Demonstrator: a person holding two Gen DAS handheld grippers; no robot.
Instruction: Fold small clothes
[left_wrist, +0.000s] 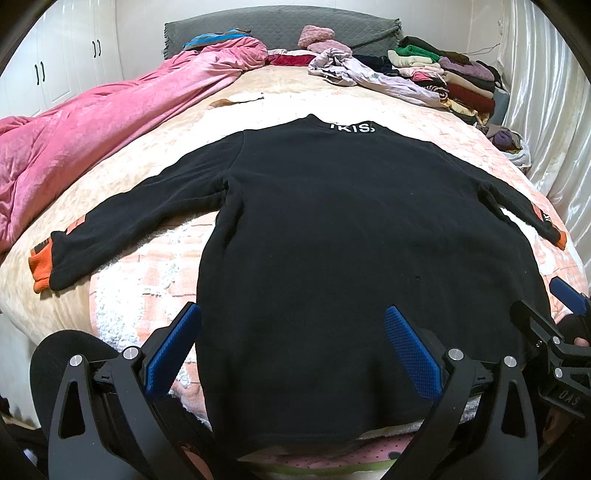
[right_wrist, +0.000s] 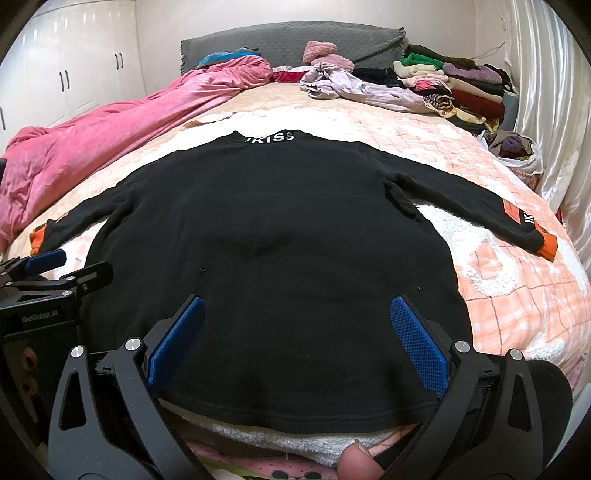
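Currently my left tool (left_wrist: 293, 347) and right tool (right_wrist: 297, 338) both hang with fingers spread apart, gripping nothing, just over the hem at 6 o'clock. Black sweater (left_wrist: 354, 236) lies flat on the bed (right_wrist: 517, 295), sleeves out toward 9 and 3, collar at 12.

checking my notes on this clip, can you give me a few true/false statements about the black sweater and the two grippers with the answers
1. The black sweater lies spread flat on the bed with both sleeves out. True.
2. The left gripper is shut on the hem. False: its jaws stand open, holding nothing.
3. The sleeve cuffs are orange. True.
4. The right gripper holds a sleeve. False: it is open above the sweater's lower edge.
5. The pink quilt covers the sweater. False: it lies apart, on the left.
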